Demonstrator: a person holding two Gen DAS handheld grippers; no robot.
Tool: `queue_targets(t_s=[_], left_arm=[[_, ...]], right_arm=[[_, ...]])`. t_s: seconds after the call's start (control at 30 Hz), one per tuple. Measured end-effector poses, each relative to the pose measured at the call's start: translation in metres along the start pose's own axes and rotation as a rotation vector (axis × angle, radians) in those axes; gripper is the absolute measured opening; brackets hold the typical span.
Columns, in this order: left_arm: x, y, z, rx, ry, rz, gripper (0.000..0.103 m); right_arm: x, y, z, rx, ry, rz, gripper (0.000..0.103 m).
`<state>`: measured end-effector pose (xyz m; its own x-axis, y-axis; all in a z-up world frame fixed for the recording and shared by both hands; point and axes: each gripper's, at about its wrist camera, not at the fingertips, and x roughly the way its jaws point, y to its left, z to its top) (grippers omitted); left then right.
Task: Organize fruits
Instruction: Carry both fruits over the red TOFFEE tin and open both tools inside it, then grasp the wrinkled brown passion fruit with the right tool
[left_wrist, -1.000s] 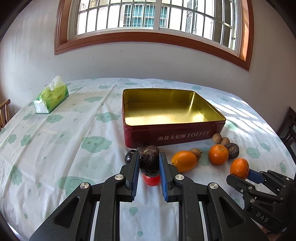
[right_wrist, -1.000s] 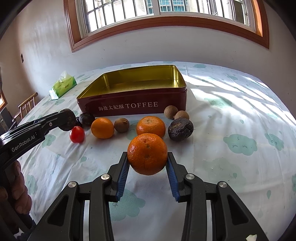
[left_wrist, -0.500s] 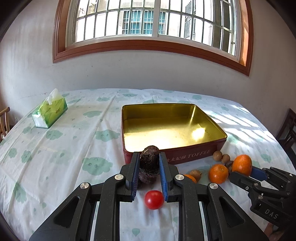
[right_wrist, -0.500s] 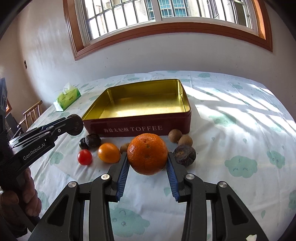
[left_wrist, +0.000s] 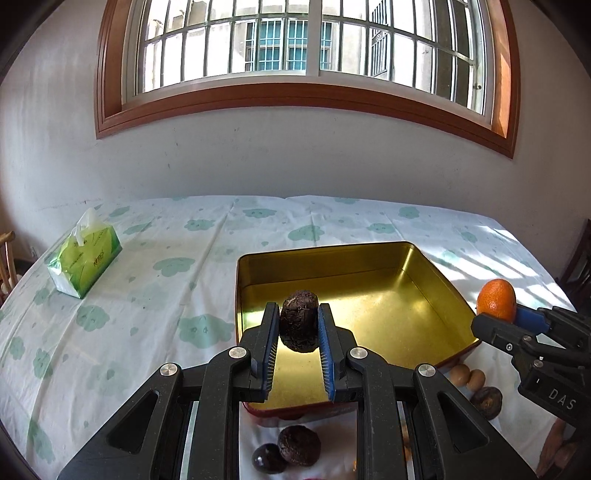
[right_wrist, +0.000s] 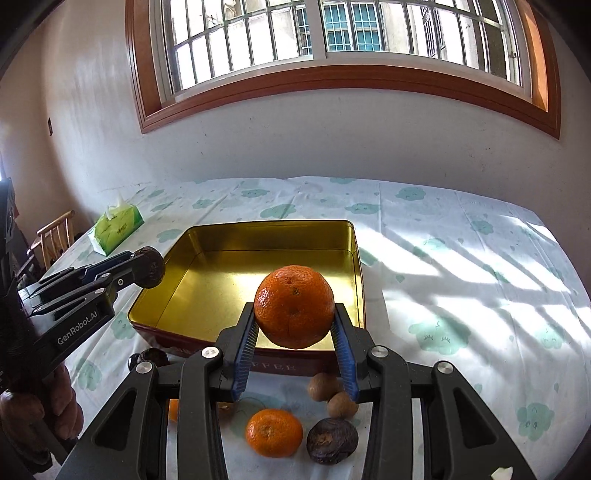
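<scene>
Orange (right_wrist: 294, 306) in right gripper (right_wrist: 295, 349)

A dark, wrinkled fruit (left_wrist: 299, 320) sits pinched between the left tongs (left_wrist: 298, 334), held in the air over the near left part of the tin (left_wrist: 439, 280) — a square box, red outside, gold and bare inside. A round orange (right_wrist: 294, 306), glossy and pitted, is clamped in the right tongs (right_wrist: 295, 332) above the tin's near wall. On the desk (right_wrist: 461, 266) in front of the tin lie another orange (right_wrist: 274, 432), a dark shrivelled fruit (right_wrist: 332, 440) and two small brown round ones (right_wrist: 324, 386) — close together.
</scene>
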<state>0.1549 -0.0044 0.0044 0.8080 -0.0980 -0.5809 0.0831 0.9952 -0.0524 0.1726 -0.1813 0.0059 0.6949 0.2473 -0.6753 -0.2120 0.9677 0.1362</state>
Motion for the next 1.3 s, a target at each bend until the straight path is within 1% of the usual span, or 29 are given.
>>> queue_targets(t_s=[0.13,0.3,0.43,0.7,0.9,1.0,1.03,1.1,1.13,1.17,1.23,1.3], left_arm=[[0.021,0.005,0.008,-0.015,0.026,0.009,0.022],[0.044,0.011,0.012,-0.027,0.078,0.011,0.022],[0.055,0.012,0.011,-0.013,0.101,0.017,0.022],[0.063,0.013,0.005,-0.007,0.124,0.028,0.022],[0.064,0.015,0.002,-0.004,0.126,0.047,0.025],[0.063,0.016,0.002,0.004,0.12,0.059,0.031],[0.063,0.017,0.001,0.002,0.121,0.058,0.037],[0.061,0.018,0.001,-0.009,0.118,0.03,0.042],[0.058,0.019,0.001,-0.014,0.11,0.023,0.047],[0.054,0.019,0.002,-0.015,0.1,0.028,0.056],[0.045,0.019,0.002,-0.012,0.065,0.034,0.067],[0.033,0.021,0.003,-0.01,0.027,0.02,0.068]], right_arm=[[0.022,-0.003,0.006,-0.013,0.03,-0.003,0.037],[0.043,-0.008,0.01,-0.009,0.059,-0.003,0.037],[0.057,-0.01,0.009,-0.009,0.088,-0.002,0.037],[0.065,-0.015,0.005,0.005,0.102,-0.008,0.037],[0.064,-0.014,0.005,0.001,0.101,-0.005,0.04],[0.06,-0.014,0.007,-0.002,0.083,-0.003,0.041],[0.058,-0.013,0.007,-0.005,0.076,-0.003,0.041],[0.052,-0.012,0.009,-0.004,0.052,0.002,0.047],[0.047,-0.012,0.01,-0.002,0.035,0.003,0.048],[0.041,-0.012,0.01,0.002,0.017,0.003,0.05],[0.029,-0.014,0.01,0.016,-0.01,0.009,0.05],[0.015,-0.017,0.006,0.035,-0.035,0.015,0.05]])
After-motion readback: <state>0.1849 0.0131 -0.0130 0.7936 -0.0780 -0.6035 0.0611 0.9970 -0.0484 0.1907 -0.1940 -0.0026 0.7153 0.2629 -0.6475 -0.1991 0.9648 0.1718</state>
